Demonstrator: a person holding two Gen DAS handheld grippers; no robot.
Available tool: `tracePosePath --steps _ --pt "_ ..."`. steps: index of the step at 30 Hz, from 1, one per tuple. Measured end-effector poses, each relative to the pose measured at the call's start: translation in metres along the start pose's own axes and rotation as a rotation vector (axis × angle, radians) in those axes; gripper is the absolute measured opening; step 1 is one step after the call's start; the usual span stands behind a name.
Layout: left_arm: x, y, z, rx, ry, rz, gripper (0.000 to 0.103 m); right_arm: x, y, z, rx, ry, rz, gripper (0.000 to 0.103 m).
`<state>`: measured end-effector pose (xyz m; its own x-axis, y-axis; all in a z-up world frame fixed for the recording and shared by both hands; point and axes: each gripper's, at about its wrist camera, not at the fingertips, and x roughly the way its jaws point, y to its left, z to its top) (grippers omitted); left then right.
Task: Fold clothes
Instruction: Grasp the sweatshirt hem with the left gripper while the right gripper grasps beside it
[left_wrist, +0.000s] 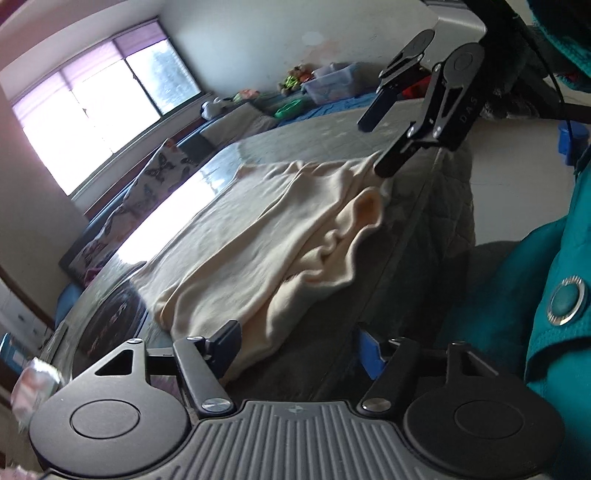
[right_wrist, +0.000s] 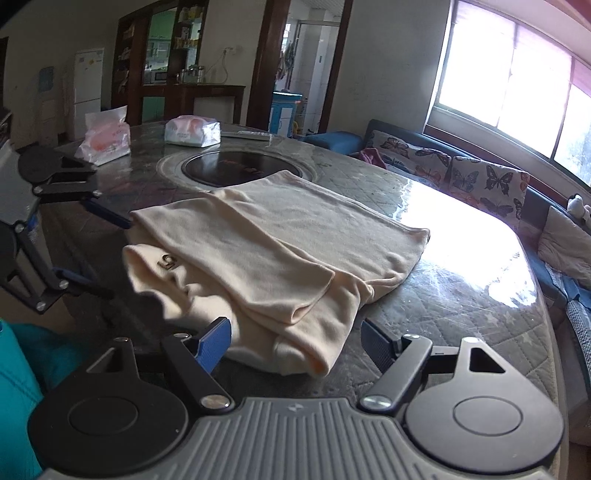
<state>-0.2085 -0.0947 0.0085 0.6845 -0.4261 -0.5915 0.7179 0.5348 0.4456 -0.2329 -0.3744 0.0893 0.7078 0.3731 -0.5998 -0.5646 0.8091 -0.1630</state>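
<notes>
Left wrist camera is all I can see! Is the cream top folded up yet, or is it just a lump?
Observer: Partly. From the right wrist camera, one sleeve lies folded flat across the cream top.
Operator: Is there anything shiny on it?
Observer: Yes, a small metal emblem sits near the neck end.
Operator: What's way behind the table?
Observer: A white fridge stands against the far wall.
</notes>
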Motion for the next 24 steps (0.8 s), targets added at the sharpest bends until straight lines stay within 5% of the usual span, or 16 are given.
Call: tracePosePath --steps 6,10,20,24 --pt "0.012 0.005 0.007 -0.01 -0.03 -0.036 0.05 -0.003 0.011 0.0 -0.064 0.01 0.044 0.079" --pt "0.02 0.013 0.01 -0.051 -0.027 -0.065 0.013 -0.001 0.02 -0.004 -0.108 0.024 0.074 0.079" --pt "0.02 0.057 0.031 -0.222 -0.075 -0.099 0.009 0.02 0.035 0.003 -0.226 -0.013 0.093 0.072" --pt "0.024 0.071 0.032 -0.279 -0.07 -0.125 0.009 0.037 0.035 0.009 -0.242 -0.011 0.107 0.052"
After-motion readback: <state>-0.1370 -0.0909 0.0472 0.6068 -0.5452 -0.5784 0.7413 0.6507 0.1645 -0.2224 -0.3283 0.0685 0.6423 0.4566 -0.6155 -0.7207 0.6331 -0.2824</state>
